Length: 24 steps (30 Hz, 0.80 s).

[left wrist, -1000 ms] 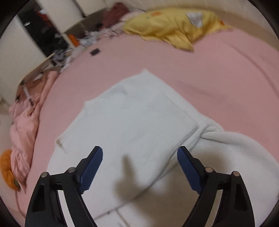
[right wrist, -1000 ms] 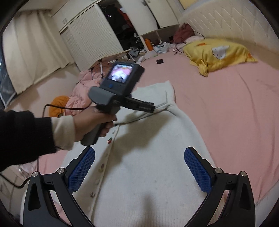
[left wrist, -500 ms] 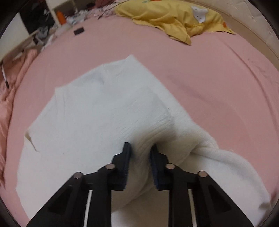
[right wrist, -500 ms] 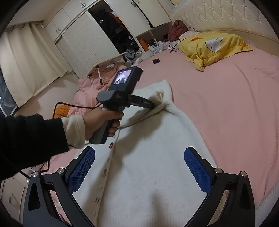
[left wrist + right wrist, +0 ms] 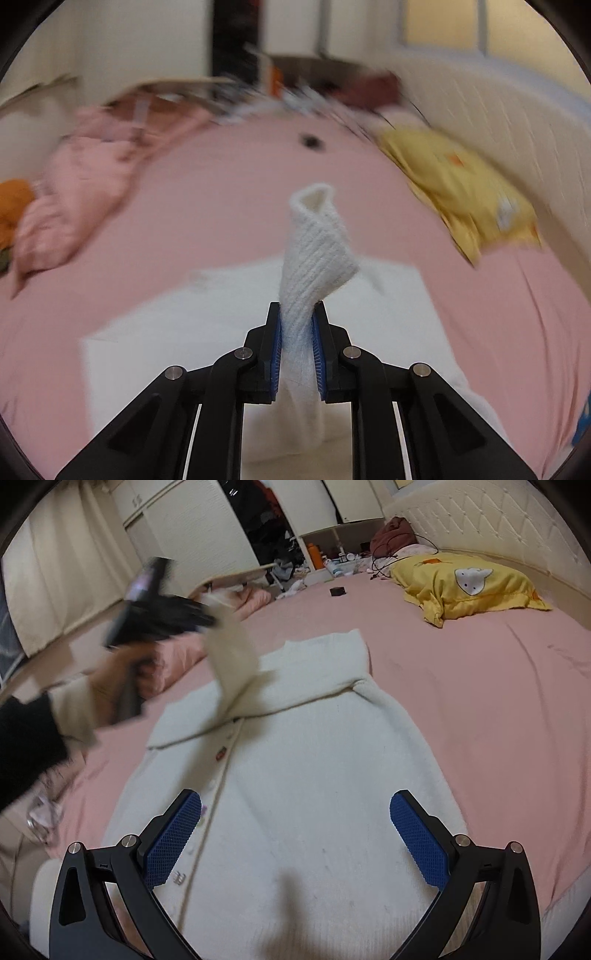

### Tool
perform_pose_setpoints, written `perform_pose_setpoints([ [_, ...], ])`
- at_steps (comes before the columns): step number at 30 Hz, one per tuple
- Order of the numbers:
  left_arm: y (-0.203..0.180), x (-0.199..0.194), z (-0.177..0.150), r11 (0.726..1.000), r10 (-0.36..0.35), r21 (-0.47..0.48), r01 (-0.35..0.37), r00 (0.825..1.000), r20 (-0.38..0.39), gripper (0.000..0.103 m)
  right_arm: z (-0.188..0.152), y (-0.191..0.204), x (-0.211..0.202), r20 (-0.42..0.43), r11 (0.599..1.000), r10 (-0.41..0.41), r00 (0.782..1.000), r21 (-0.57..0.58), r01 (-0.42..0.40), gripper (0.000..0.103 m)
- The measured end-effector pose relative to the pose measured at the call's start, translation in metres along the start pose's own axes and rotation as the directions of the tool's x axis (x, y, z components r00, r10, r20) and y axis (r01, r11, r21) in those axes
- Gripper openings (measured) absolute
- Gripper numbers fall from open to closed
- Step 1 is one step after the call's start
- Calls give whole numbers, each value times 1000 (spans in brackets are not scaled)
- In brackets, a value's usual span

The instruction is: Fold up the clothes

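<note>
A white knit cardigan (image 5: 295,775) lies spread on the pink bed (image 5: 480,701), its button placket running up the left part of the garment in the right wrist view. The left gripper (image 5: 297,343) has its jaws clenched on a sleeve (image 5: 317,251) of the cardigan: the ribbed cuff end stands up past the blue pads (image 5: 277,354), curled over on itself, and the rest of the knit hangs down between the jaws toward the body of the garment below. In the right wrist view the same gripper (image 5: 207,622) is raised above the bed at the left (blurred, so its fingers cannot be made out clearly), gripped by a hand (image 5: 122,675) in a black sleeve (image 5: 26,746) with a cream cuff, and the lifted sleeve (image 5: 232,657) drapes from it down to the cardigan's upper part.

The right gripper (image 5: 295,834) hovers over the lower part of the cardigan with its jaws released, set wide apart, nothing between the blue pads (image 5: 171,843).

A yellow pillow (image 5: 465,587) lies on the bed near the padded headboard (image 5: 498,520), well apart from the cardigan. A small dark object (image 5: 337,590) lies on the sheet beyond the garment. A crumpled pink blanket (image 5: 74,192) lies off the bed's left side.
</note>
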<state>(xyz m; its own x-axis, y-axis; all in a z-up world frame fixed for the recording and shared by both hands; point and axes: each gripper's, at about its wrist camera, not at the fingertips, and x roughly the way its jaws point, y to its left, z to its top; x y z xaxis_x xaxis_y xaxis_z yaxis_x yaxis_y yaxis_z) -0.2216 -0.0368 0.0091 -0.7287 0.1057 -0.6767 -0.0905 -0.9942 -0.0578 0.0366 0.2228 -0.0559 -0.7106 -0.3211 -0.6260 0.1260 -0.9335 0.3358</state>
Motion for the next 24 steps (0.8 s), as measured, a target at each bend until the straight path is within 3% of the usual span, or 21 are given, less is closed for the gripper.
perform_pose_setpoints([
  [3, 70, -39, 12, 994, 88, -73, -83, 994, 72, 15, -3, 6, -1, 7, 999, -24, 1000, -36, 24, 102],
  [6, 148, -79, 11, 972, 196, -155, -176, 972, 126, 15, -6, 12, 2, -7, 994, -77, 997, -73, 76, 102],
  [10, 247, -130, -13, 912, 373, -241, -333, 917, 143, 15, -11, 15, 20, -83, 985, -138, 987, -112, 129, 102],
  [13, 304, -165, -45, 842, 506, -287, -456, 853, 130, 15, -16, 11, 32, -150, 980, -178, 972, -120, 161, 102],
  [19, 401, -187, -126, 716, 633, -384, -583, 774, 5, 15, -16, 11, 32, -171, 961, -265, 949, -133, 244, 102],
  [24, 466, -176, -212, 611, 641, -467, -639, 745, -181, 15, -21, 13, 37, -221, 950, -303, 927, -144, 276, 102],
])
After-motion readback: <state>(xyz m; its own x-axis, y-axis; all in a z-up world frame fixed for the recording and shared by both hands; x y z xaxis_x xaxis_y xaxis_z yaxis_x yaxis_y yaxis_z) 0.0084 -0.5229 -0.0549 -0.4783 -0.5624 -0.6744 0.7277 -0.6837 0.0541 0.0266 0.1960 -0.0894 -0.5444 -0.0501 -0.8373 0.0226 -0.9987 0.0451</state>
